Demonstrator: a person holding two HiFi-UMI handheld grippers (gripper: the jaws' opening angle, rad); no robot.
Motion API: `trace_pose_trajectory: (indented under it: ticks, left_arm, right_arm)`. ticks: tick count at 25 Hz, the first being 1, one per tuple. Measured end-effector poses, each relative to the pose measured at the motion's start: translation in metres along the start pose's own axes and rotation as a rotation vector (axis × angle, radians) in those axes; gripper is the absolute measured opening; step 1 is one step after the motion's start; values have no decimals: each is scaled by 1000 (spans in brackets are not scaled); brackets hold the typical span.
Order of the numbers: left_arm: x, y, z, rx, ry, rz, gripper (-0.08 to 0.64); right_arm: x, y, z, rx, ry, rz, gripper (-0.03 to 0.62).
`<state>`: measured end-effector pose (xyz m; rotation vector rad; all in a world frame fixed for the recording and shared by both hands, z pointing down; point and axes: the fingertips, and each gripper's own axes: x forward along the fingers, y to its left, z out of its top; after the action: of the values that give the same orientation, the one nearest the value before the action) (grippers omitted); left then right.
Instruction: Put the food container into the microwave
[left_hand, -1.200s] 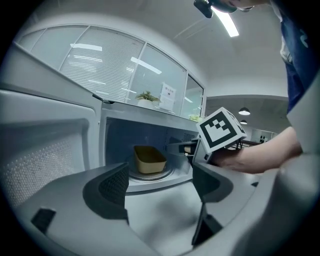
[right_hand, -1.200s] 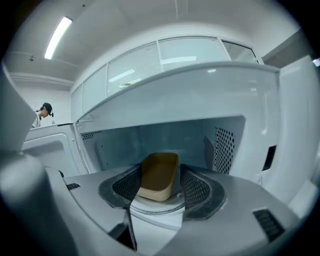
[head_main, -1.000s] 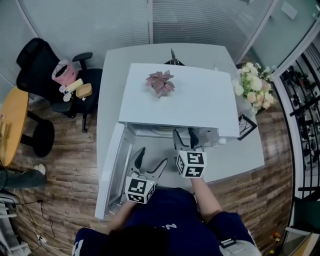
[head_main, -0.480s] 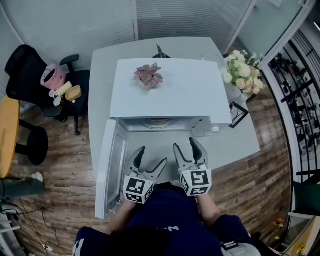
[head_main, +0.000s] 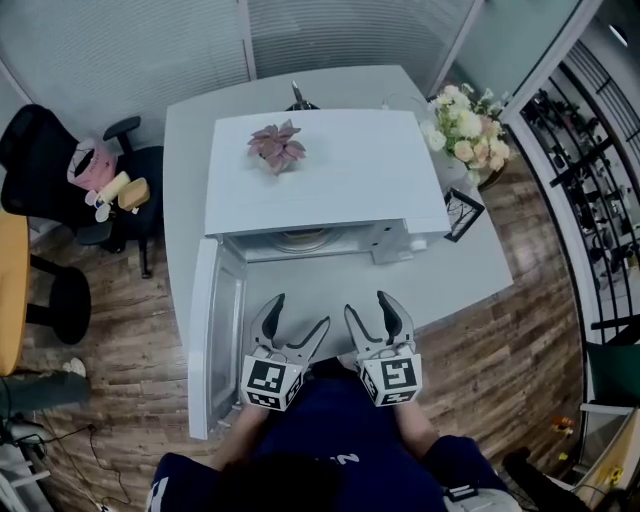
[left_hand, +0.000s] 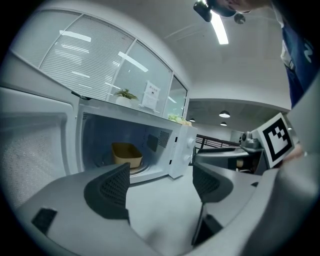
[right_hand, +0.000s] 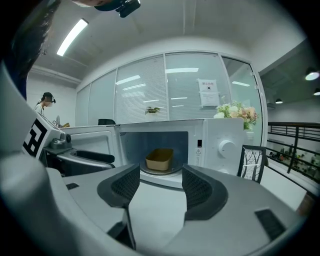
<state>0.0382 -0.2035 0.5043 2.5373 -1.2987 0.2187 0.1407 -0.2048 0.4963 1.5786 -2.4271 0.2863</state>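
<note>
The white microwave (head_main: 330, 170) stands on the grey table (head_main: 470, 275) with its door (head_main: 213, 340) swung open to the left. The tan food container (right_hand: 159, 159) rests on the turntable inside, also seen in the left gripper view (left_hand: 126, 154). Both grippers hover side by side in front of the cavity, close to the person's body. The left gripper (head_main: 298, 312) (left_hand: 160, 185) is open and empty. The right gripper (head_main: 369, 305) (right_hand: 159, 186) is open too; its jaws have just been opening, with nothing between them.
A pink plant (head_main: 277, 147) sits on top of the microwave. A flower bouquet (head_main: 462, 125) and a small picture frame (head_main: 458, 212) stand at the table's right. A black office chair (head_main: 60, 160) with items on it is on the left. A person (right_hand: 46, 102) stands far off.
The right gripper has drawn back from the microwave's mouth toward the person, empty. The left gripper has shifted back a little as well.
</note>
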Motion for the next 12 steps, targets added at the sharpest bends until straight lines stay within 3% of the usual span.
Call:
trace_pose_trajectory:
  ticks: [7, 12]
  left_arm:
    - [-1, -10, 7, -60, -15, -97, 388]
    - [-6, -14, 11, -29, -34, -106, 238]
  right_arm:
    - [-2, 1, 2, -4, -17, 12, 261]
    - [-3, 4, 4, -23, -25, 8, 125]
